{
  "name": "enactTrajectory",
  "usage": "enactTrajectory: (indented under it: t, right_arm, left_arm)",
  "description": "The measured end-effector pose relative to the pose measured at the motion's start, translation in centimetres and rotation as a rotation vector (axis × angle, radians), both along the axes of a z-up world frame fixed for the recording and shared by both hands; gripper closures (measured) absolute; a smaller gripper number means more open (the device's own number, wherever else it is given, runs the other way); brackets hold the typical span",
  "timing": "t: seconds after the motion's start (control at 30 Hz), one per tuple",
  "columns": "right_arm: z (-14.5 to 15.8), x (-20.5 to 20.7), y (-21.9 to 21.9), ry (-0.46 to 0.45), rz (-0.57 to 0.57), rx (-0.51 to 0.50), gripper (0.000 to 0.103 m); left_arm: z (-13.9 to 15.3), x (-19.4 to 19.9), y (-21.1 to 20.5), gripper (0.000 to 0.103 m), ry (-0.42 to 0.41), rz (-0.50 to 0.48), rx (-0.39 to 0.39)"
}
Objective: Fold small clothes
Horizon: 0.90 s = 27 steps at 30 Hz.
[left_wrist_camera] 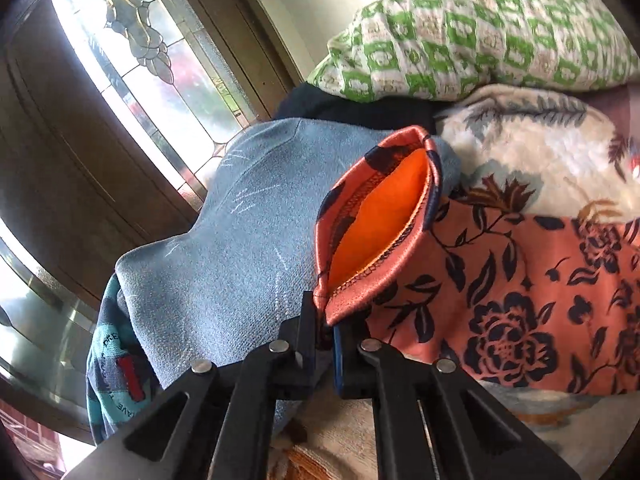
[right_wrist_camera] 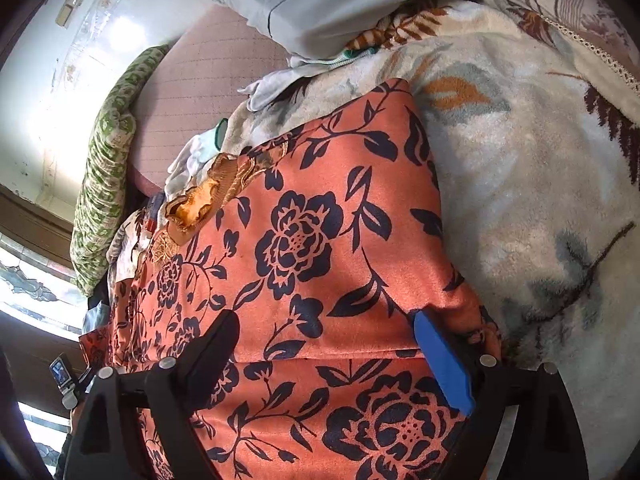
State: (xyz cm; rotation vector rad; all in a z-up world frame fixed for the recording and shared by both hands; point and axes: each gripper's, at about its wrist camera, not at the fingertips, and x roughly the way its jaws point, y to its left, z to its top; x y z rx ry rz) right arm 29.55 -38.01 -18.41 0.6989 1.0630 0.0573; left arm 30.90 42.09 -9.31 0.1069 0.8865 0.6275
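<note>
Right gripper: jaws spread wide, straddling orange floral garment; blue pad at 4 o'clock touching cloth edge, black finger at 8 o'clock resting on fabric. Nothing pinched.

Left gripper: jaws pressed nearly together, pinching hem of same garment; hem curled open toward 12 o'clock, bright orange lining showing.

Garment spread flat over fleece blanket. Blue-grey cloth at 9 o'clock of left gripper. Green-patterned pillow at 1 o'clock.

Green pillow, fleece blanket, window
</note>
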Motion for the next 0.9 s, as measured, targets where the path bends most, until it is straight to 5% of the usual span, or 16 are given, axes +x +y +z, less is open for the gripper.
enactTrajectory:
  t: [0.17, 0.3, 0.4, 0.57, 0.67, 0.73, 0.9]
  right_arm:
    - [0.1, 0.4, 0.5, 0.015, 0.009, -0.035, 0.01]
    - [0.2, 0.5, 0.6, 0.012, 0.019, -0.045, 0.01]
    - [0.3, 0.2, 0.0, -0.004, 0.013, -0.008, 0.011]
    - [1.1, -1.3, -1.5, -0.031, -0.036, 0.085, 0.011]
    - [2.1, -2.5, -2.0, -0.048, -0.026, 0.126, 0.011]
    - [2.8, -3.5, -2.4, -0.065, -0.02, 0.148, 0.011]
    - [2.1, -5.4, -4.4, -0.056, -0.067, 0.245, 0.011]
  left_arm:
    - [9.6, -1.7, -7.8, 0.097, -0.254, -0.211, -0.202]
    - [17.0, -3.1, -20.4, 0.097, -0.411, -0.509, -0.326]
    - [19.2, -4.0, -31.8, 0.097, -0.447, -0.694, -0.412]
    - [15.5, -4.5, -48.9, 0.094, -0.374, -0.856, -0.549]
    - [8.1, -3.7, -57.1, 0.064, -0.035, -1.014, -0.56]
    - [4.4, -4.1, -57.7, 0.063, 0.113, -0.993, -0.619]
    - [4.5, -5.0, -49.5, 0.039, 0.025, -0.876, -0.603]
